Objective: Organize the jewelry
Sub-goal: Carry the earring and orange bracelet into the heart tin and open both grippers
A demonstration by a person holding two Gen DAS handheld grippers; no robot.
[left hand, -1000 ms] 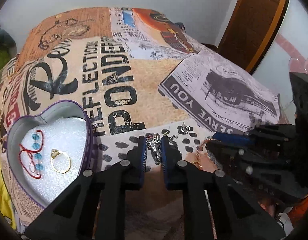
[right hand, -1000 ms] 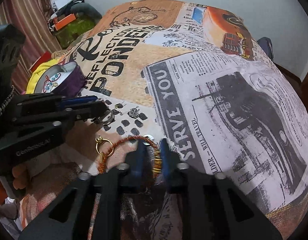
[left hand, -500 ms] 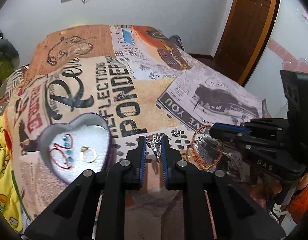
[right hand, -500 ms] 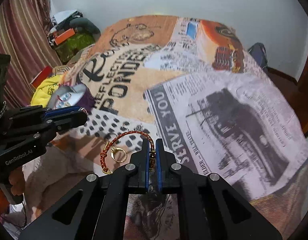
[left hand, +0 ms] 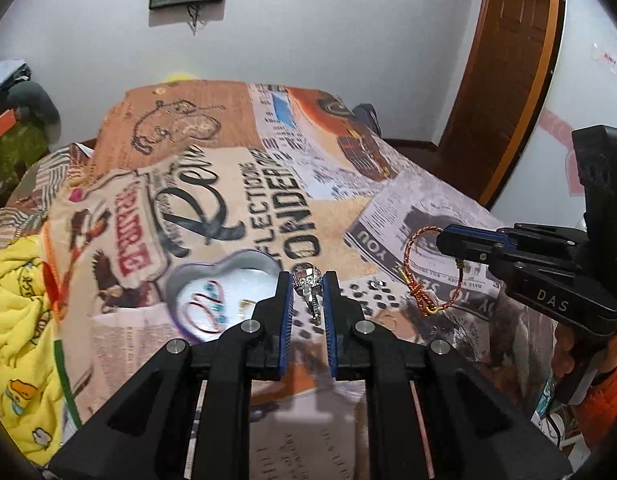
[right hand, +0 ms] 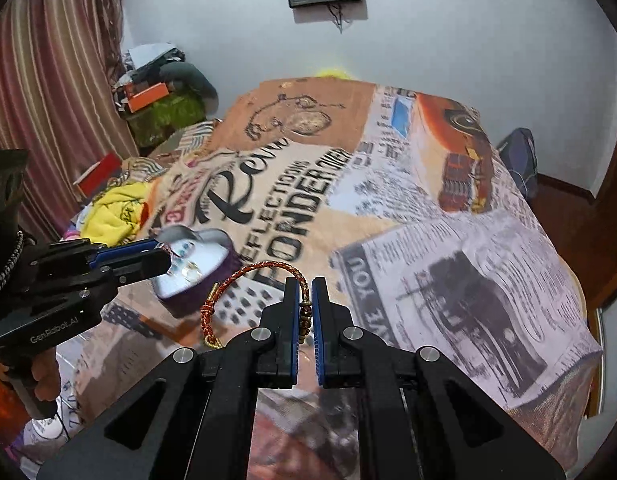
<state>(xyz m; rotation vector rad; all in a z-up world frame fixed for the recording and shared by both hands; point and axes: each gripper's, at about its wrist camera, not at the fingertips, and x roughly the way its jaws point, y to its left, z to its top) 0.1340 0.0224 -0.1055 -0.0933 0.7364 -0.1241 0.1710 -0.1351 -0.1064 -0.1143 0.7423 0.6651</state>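
Note:
My left gripper [left hand: 307, 280] is shut on a silver ring [left hand: 308, 280] and holds it above the bed, just right of the heart-shaped purple box [left hand: 212, 276]. The box holds a red beaded string [left hand: 204, 308] and a gold ring [left hand: 246, 304] on white foam. My right gripper [right hand: 304, 292] is shut on an orange braided bracelet [right hand: 244, 280], lifted off the bed; it also shows in the left wrist view [left hand: 420, 276]. A small silver piece [left hand: 374, 283] and a gold ring [left hand: 390, 322] lie on the printed bedspread [left hand: 340, 216].
A yellow cloth [left hand: 16, 304] lies at the bed's left edge. A brown door [left hand: 508, 72] stands at the right. Clutter and a striped curtain [right hand: 48, 80] are left of the bed. The box also shows in the right wrist view [right hand: 200, 272].
Both grippers have risen from the bed with their pieces. The right gripper closed on the bracelet and lifted it; the left carries the silver ring toward the heart box.

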